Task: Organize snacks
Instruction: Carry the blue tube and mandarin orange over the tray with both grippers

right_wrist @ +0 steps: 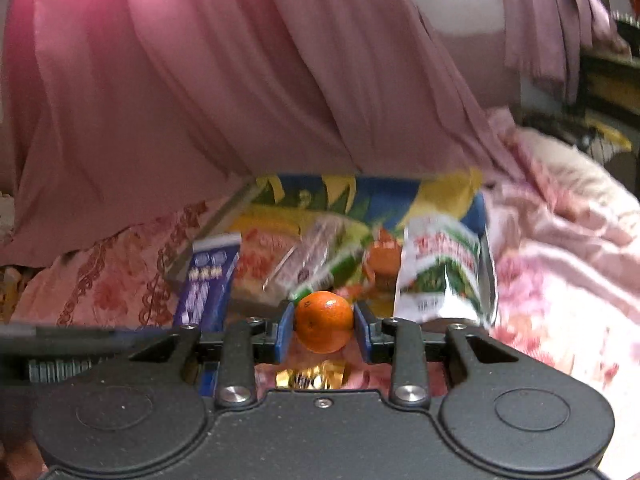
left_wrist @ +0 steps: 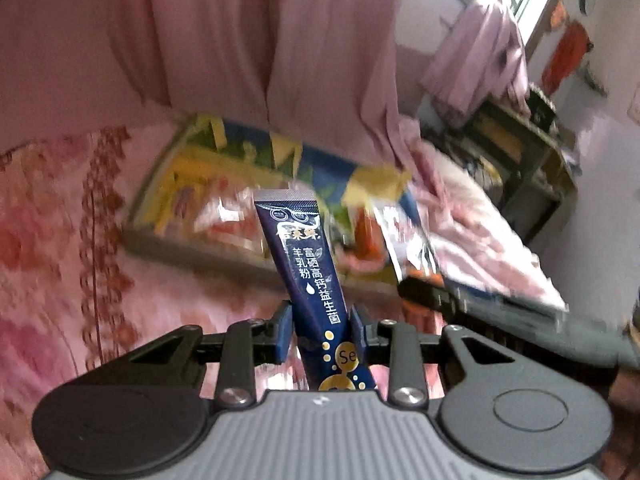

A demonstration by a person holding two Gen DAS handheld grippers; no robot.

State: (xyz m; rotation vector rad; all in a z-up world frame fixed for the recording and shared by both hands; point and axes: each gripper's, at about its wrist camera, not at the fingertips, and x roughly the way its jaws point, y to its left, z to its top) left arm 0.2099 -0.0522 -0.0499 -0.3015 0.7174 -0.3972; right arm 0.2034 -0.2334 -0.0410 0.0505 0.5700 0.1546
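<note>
Left wrist view shows the left claw (left_wrist: 322, 330) gripping a dark blue stick sachet (left_wrist: 306, 264) low on its length, its blue pads pressed to both sides; the sachet's long axis runs straight out ahead of the claw, leaning a little to the left at its far end. Beyond that tip, ahead and slightly left, lies the colourful snack box (left_wrist: 168, 240) on the pink floral bed (left_wrist: 60, 240), already holding several packets. Over in the right wrist view, the right claw (right_wrist: 324, 328) is closed on a small orange (right_wrist: 324, 322), which sits squarely between its blue pads. From that claw the box (right_wrist: 478, 208) is directly ahead, with a green and white packet (right_wrist: 440, 276) standing just ahead and to the right, and the blue sachet seen off to the left. Both claws look about equally near the box, so either could go in first; I judge the sachet needs to be tipped forward over the near rim, lengthwise. A pink curtain (left_wrist: 240, 40) hangs behind the box.
</note>
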